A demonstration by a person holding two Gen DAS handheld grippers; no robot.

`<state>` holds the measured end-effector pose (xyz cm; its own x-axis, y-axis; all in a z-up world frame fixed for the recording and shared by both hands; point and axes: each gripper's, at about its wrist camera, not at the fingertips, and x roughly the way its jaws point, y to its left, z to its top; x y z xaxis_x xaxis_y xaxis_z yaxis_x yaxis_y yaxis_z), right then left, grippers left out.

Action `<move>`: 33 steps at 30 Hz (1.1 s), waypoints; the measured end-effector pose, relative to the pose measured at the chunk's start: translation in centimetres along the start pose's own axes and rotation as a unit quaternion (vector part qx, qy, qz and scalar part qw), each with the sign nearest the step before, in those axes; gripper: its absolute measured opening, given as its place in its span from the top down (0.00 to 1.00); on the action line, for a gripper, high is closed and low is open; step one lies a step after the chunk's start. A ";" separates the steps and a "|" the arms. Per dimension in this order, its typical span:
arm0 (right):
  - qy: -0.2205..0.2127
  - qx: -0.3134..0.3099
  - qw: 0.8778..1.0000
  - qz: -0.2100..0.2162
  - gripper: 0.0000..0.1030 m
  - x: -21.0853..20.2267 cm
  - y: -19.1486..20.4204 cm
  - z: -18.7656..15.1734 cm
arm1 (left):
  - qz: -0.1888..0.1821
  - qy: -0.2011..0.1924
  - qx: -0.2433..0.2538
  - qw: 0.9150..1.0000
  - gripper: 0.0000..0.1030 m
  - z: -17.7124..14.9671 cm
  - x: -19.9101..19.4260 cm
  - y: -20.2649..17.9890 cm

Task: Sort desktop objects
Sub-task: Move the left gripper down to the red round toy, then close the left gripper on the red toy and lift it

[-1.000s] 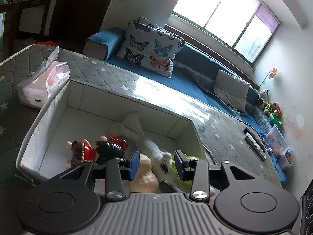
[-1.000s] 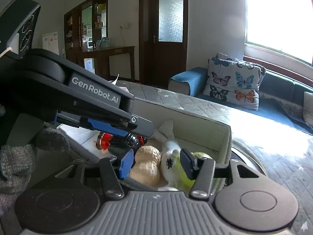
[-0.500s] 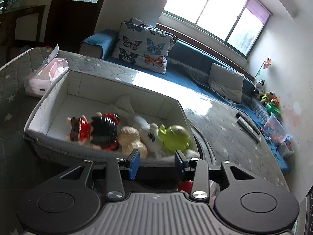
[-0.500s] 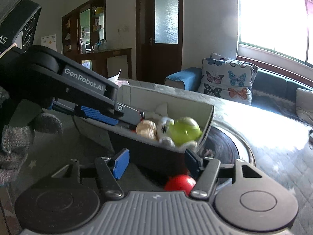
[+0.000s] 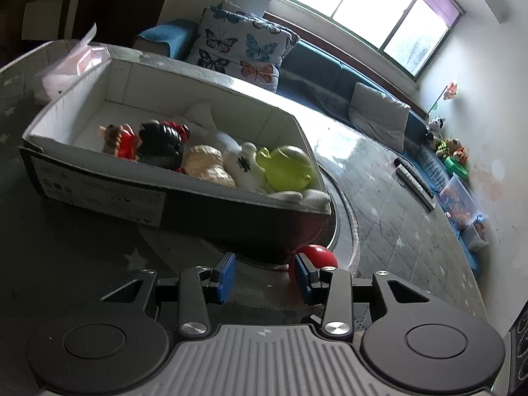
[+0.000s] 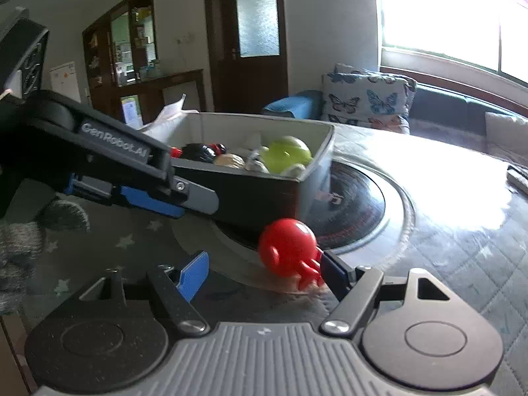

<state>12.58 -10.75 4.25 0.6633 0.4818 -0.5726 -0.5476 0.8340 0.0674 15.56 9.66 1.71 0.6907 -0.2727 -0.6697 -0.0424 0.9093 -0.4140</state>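
A grey box (image 5: 99, 194) (image 6: 257, 191) holds several toys: a red and brown figure (image 5: 118, 138), a black figure (image 5: 161, 143), a beige toy (image 5: 204, 161), a white toy (image 5: 241, 165) and a green frog-like toy (image 5: 287, 168) (image 6: 288, 155). A red octopus toy (image 6: 288, 252) (image 5: 316, 257) lies on the table in front of the box. My right gripper (image 6: 264, 272) is open, its right finger touching the red toy. My left gripper (image 5: 265, 277) is open and empty, just left of the red toy; it also shows in the right wrist view (image 6: 145, 198).
The box sits partly on a round black glass plate (image 6: 356, 204) set in the grey star-patterned tablecloth (image 5: 389, 217). A tissue pack (image 5: 66, 72) lies behind the box. Two remote controls (image 5: 412, 178) lie at the far right. A blue sofa with cushions (image 5: 244, 49) is behind.
Both grippers have pulled back and down from above the box to the table in front of it. The red toy has come into view near the right gripper's fingers.
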 end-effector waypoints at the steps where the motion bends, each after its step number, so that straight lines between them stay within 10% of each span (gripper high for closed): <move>1: 0.001 0.003 1.000 -0.002 0.26 0.1 -0.2 -0.1 | -0.002 0.002 0.001 1.000 0.59 -0.1 0.2 -0.2; 33: 0.025 0.046 0.998 0.025 0.47 3.3 -3.4 0.0 | -0.060 0.048 -0.056 0.995 0.58 1.0 6.0 -1.7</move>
<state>16.58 -11.99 2.14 0.6087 0.5112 -0.6068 -0.5286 0.8316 0.1702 20.51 6.76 -1.01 0.6240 -0.4107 -0.6647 -0.0483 0.8288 -0.5575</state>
